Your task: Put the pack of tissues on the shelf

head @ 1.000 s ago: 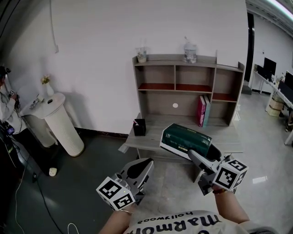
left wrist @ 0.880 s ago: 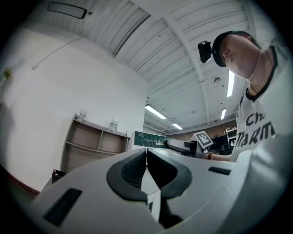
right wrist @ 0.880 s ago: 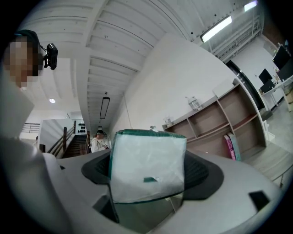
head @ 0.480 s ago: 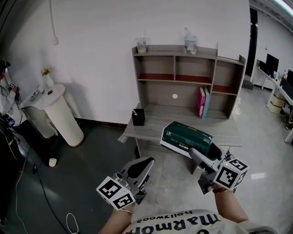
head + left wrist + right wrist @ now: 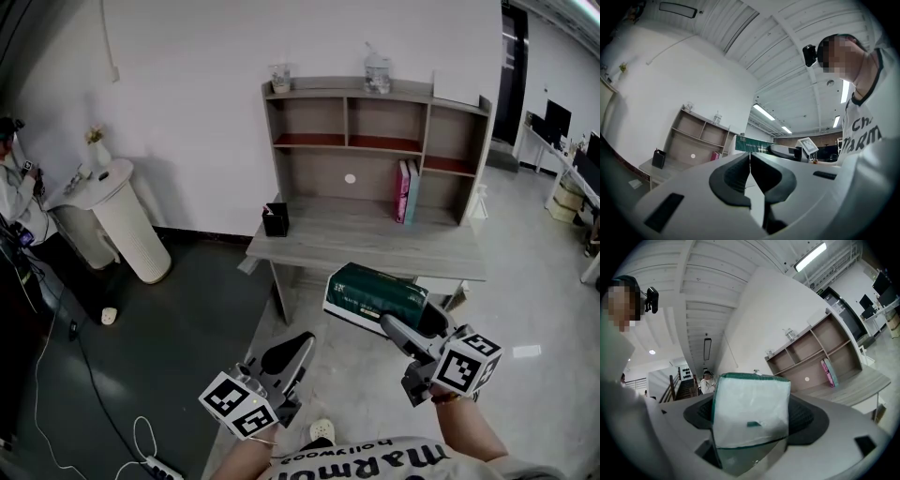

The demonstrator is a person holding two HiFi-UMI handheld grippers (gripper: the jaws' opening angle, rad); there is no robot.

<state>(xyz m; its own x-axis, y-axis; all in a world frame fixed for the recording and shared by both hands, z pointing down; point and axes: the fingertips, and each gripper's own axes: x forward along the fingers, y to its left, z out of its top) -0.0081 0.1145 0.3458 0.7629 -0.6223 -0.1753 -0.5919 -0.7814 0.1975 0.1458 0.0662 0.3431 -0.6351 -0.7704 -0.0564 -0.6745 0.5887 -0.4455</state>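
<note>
Left gripper [image 5: 296, 348]: pale grey shell, black pads [image 5: 732, 174] inside. Right gripper [image 5: 409, 324]: same grey build. Each carries a white cube w/ black square markers: left cube [image 5: 238, 406], right cube [image 5: 468, 364]. Person's in a white tee [image 5: 375, 460], dark lettering across the front; black cam [image 5: 810, 55] on the head.

tissue pack [image 5: 375, 292] hangs before the desk [image 5: 375, 239]; shelf [image 5: 323, 180] stands on the desk's back.
</note>
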